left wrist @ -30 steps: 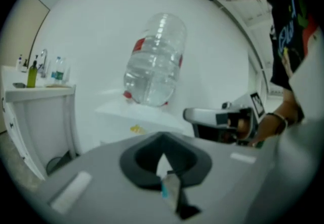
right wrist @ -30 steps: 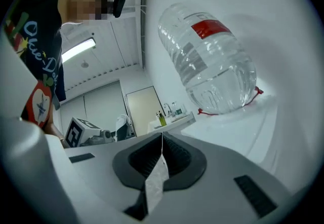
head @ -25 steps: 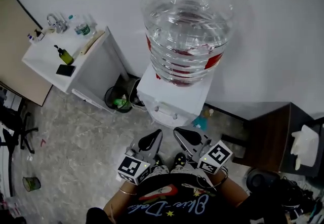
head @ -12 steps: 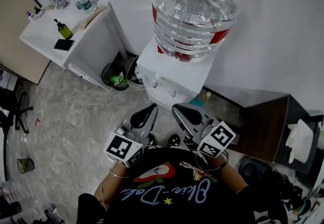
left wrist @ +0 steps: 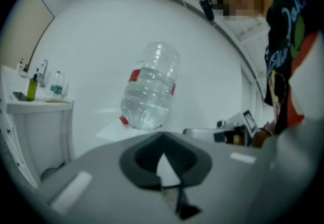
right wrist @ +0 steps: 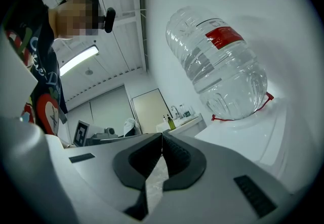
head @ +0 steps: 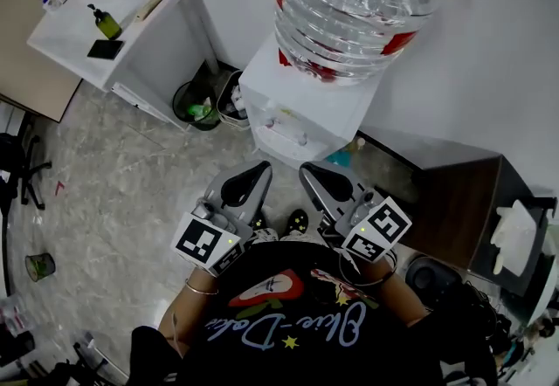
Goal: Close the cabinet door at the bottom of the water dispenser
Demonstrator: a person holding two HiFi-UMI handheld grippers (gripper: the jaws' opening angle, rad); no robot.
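The white water dispenser (head: 297,109) stands against the wall with a large clear bottle (head: 358,0) on top. From above, its top and tap panel hide the bottom cabinet door. My left gripper (head: 256,169) and right gripper (head: 309,171) are side by side just in front of the dispenser, held close to my body above my shoes. Both are shut with nothing between the jaws. The left gripper view shows its closed jaws (left wrist: 162,138) pointing up at the bottle (left wrist: 150,88). In the right gripper view, the closed jaws (right wrist: 162,135) sit below the bottle (right wrist: 223,66).
A white side cabinet (head: 144,44) with bottles and a tap stands left of the dispenser. Two waste bins (head: 194,105) sit between them. A dark brown cabinet (head: 458,201) with tissues (head: 515,236) is on the right. A small teal bottle (head: 346,152) stands on the floor.
The dispenser and bottle have slid up and right in the head view as my head moved. Both grippers stay shut and have shifted only slightly, still side by side.
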